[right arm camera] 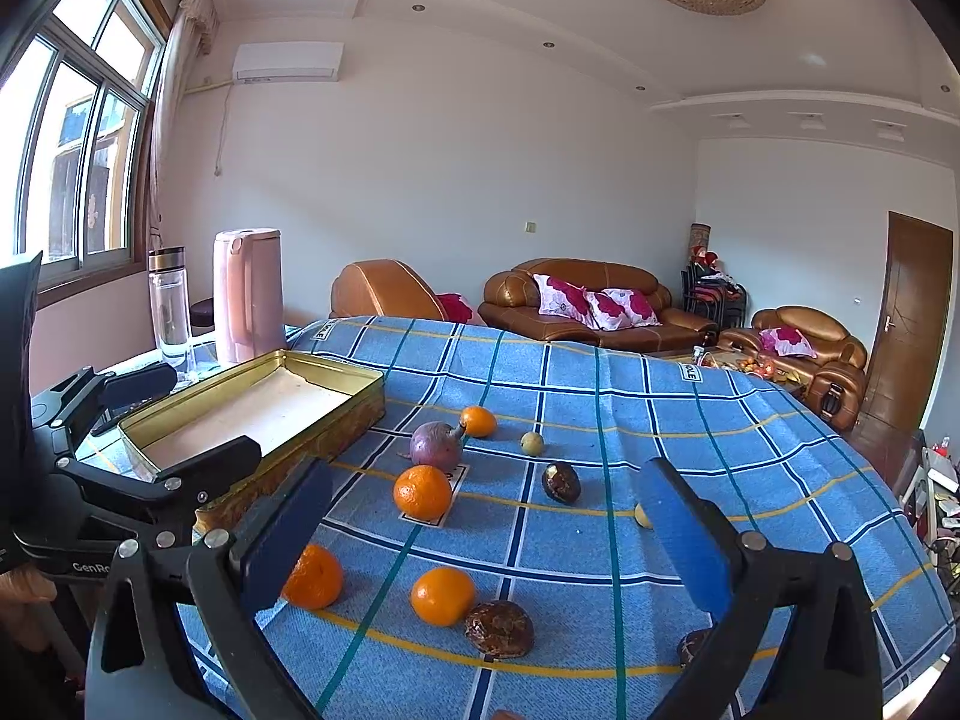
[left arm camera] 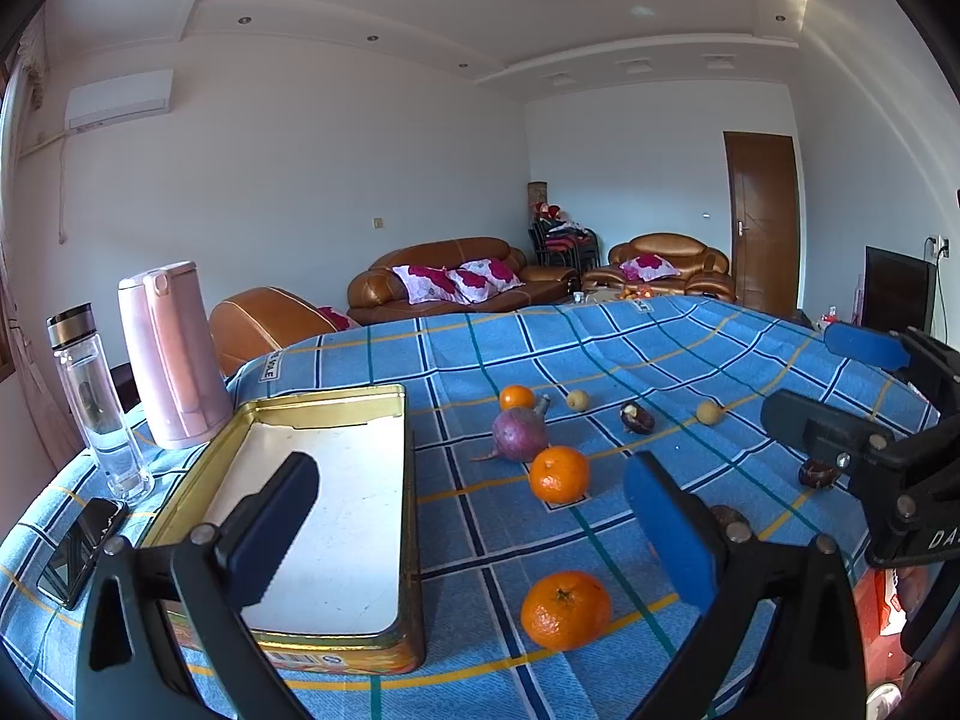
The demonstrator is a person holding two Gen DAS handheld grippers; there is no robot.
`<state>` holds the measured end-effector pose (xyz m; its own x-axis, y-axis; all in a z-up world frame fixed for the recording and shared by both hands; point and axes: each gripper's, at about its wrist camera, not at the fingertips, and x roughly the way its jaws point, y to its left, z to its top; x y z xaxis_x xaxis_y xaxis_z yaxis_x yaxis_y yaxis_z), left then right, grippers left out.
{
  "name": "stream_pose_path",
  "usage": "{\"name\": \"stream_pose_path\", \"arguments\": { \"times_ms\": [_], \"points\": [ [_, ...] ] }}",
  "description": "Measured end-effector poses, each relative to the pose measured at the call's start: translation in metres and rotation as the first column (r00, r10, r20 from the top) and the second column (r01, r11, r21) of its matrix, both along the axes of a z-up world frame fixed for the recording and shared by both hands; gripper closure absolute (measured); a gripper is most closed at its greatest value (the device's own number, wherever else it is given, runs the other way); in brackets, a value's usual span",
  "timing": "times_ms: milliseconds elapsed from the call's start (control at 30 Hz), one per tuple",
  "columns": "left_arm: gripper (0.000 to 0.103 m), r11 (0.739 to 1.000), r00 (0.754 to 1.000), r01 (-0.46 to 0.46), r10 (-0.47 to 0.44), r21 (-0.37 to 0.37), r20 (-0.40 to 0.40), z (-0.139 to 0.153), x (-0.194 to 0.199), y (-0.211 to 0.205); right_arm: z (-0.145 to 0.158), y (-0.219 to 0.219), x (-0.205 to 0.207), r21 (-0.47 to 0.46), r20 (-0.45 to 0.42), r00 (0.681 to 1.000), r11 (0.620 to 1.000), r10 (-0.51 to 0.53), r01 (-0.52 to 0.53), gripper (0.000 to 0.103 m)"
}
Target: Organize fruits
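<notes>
Fruits lie scattered on a blue checked tablecloth (left arm camera: 600, 348). Several oranges show, one near (left arm camera: 565, 609), one further (left arm camera: 558, 474), one small at the back (left arm camera: 516, 397). A purple round fruit (left arm camera: 519, 433) lies between them. Small yellow fruits (left arm camera: 578, 400) and dark brown ones (left arm camera: 637, 418) lie further right. An open gold tin tray (left arm camera: 336, 402) stands at the left, empty. My left gripper (left arm camera: 474, 534) is open above the tray's right edge. My right gripper (right arm camera: 486, 540) is open above an orange (right arm camera: 443, 595) and a brown fruit (right arm camera: 499, 628); it also shows in the left wrist view (left arm camera: 834, 384).
A pink kettle (left arm camera: 171, 354) and a glass bottle (left arm camera: 96, 402) stand behind the tray. A dark phone (left arm camera: 81, 546) lies left of the tray. Sofas stand beyond the table's far edge. The left gripper also shows in the right wrist view (right arm camera: 180, 420).
</notes>
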<state>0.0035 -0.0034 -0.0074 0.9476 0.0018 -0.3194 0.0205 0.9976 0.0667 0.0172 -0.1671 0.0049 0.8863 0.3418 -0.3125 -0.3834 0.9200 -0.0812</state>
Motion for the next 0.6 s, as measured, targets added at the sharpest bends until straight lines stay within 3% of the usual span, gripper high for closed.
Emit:
{"name": "stream_pose_path", "arguments": {
  "times_ms": [600],
  "points": [
    [0.0, 1.0, 1.0, 0.0, 0.0, 0.005, -0.007, -0.001, 0.0015, 0.0, -0.0034, 0.0002, 0.0, -0.005, -0.013, 1.0, 1.0, 0.0, 0.0, 0.001]
  ]
}}
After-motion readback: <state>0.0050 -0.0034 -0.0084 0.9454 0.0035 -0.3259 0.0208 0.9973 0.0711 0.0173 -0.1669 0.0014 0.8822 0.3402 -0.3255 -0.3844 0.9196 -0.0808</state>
